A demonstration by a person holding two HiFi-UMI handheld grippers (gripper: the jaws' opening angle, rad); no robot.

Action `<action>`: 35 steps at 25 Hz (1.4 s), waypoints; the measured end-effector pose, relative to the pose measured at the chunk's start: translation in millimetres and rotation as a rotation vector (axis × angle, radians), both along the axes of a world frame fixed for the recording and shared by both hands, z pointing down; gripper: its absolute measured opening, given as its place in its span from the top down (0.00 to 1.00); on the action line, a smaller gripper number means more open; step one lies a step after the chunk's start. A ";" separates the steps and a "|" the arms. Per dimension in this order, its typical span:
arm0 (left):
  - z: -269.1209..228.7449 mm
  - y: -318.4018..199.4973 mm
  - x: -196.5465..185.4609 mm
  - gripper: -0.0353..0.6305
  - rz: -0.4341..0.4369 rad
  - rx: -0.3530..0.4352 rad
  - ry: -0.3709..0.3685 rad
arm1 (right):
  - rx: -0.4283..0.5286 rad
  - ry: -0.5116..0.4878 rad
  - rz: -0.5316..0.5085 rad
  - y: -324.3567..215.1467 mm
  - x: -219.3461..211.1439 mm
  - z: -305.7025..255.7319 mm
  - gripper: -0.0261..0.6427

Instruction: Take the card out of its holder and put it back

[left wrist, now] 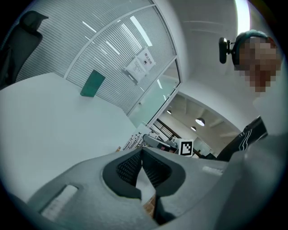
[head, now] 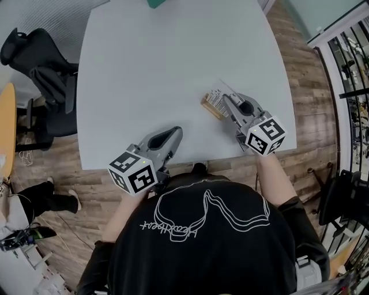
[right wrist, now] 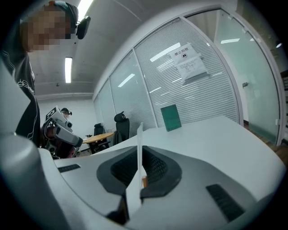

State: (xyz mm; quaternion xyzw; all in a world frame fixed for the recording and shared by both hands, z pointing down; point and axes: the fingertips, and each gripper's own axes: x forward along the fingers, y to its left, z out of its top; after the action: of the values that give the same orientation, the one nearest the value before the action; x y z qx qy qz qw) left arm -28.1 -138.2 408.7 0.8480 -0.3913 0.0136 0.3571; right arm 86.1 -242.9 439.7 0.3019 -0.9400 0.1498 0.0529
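Note:
A white card [head: 217, 97] printed with black lines stands tilted over a small wooden holder [head: 209, 108] on the right part of the white table [head: 161, 63]. My right gripper [head: 225, 99] is shut on the card. In the right gripper view the card [right wrist: 139, 152] runs edge-on between the pads, with a bit of wood [right wrist: 144, 182] below it. I cannot tell whether the card's lower edge sits in the holder's slot. My left gripper [head: 176, 134] hovers at the table's front edge, shut and empty, its pads [left wrist: 135, 166] meeting at the tips.
A green flat object [head: 157, 3] stands at the table's far edge. A black office chair [head: 46, 78] and a round wooden table [head: 6, 129] are to the left. Glass partitions with blinds [right wrist: 180, 85] lie beyond the table.

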 end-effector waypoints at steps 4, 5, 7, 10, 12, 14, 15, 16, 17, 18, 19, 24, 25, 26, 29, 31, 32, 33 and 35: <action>2.5 -2.6 -0.6 0.93 0.000 -0.009 -0.004 | 0.008 0.013 -0.006 -5.0 -3.0 5.3 0.92; 3.4 -3.3 -0.7 0.93 0.000 -0.011 -0.006 | 0.008 0.015 -0.006 -6.2 -3.7 6.9 0.92; 4.7 -4.8 -0.5 0.93 0.000 -0.015 -0.008 | 0.009 0.017 -0.005 -8.8 -4.1 9.7 0.92; 4.8 -6.1 1.0 0.93 0.000 -0.019 -0.012 | 0.007 0.020 -0.001 -12.2 -2.2 11.5 0.92; 4.2 -5.9 0.9 0.93 -0.003 -0.017 -0.012 | 0.008 0.025 -0.005 -12.3 -2.2 12.5 0.92; 3.6 -6.1 -0.9 0.93 -0.007 -0.015 -0.012 | 0.013 0.033 -0.012 -11.3 -3.7 13.5 0.92; 3.5 -6.7 -1.8 0.93 -0.008 -0.014 -0.012 | 0.018 0.037 -0.015 -11.3 -4.3 13.9 0.92; 3.6 -7.6 -2.7 0.93 -0.009 -0.013 -0.011 | 0.021 0.039 -0.016 -11.7 -4.9 14.0 0.92; 3.7 -8.5 -3.3 0.93 -0.009 -0.013 -0.011 | 0.022 0.038 -0.017 -12.4 -5.4 14.0 0.92; 3.9 -8.9 -3.6 0.93 -0.009 -0.014 -0.011 | 0.022 0.035 -0.016 -13.1 -5.7 14.0 0.92; 4.2 -9.0 -3.5 0.93 -0.008 -0.015 -0.011 | 0.022 0.033 -0.016 -13.4 -5.8 14.2 0.92; 5.8 -9.8 -1.8 0.93 -0.008 -0.016 -0.013 | 0.026 0.051 -0.025 -12.2 -4.6 20.3 0.92; 6.1 -10.1 -3.0 0.93 -0.009 -0.016 -0.013 | 0.025 0.051 -0.024 -12.1 -5.4 21.6 0.92; 6.6 -10.6 -5.0 0.93 -0.009 -0.017 -0.011 | 0.023 0.048 -0.020 -12.3 -6.7 22.8 0.92; 8.6 -11.9 -11.5 0.93 -0.007 -0.023 -0.006 | 0.017 0.035 -0.009 -14.1 -10.0 25.0 0.92; 10.0 -11.4 -12.9 0.93 -0.005 -0.026 -0.005 | 0.016 0.031 -0.004 -14.0 -9.7 25.5 0.92; 10.8 -11.1 -13.1 0.93 -0.005 -0.027 -0.005 | 0.016 0.030 -0.002 -13.5 -9.0 25.9 0.92; 11.8 -11.1 -13.4 0.93 -0.005 -0.028 -0.004 | 0.017 0.029 0.002 -13.1 -8.3 26.8 0.92; 13.9 -12.2 -14.9 0.93 -0.004 -0.029 -0.002 | 0.016 0.027 0.009 -13.0 -7.5 29.1 0.92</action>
State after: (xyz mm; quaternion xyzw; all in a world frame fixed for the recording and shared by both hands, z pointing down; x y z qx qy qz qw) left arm -43.0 -150.4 422.6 0.8419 -0.3933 0.0194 0.3690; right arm 78.6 -255.8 468.8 0.3086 -0.9390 0.1386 0.0624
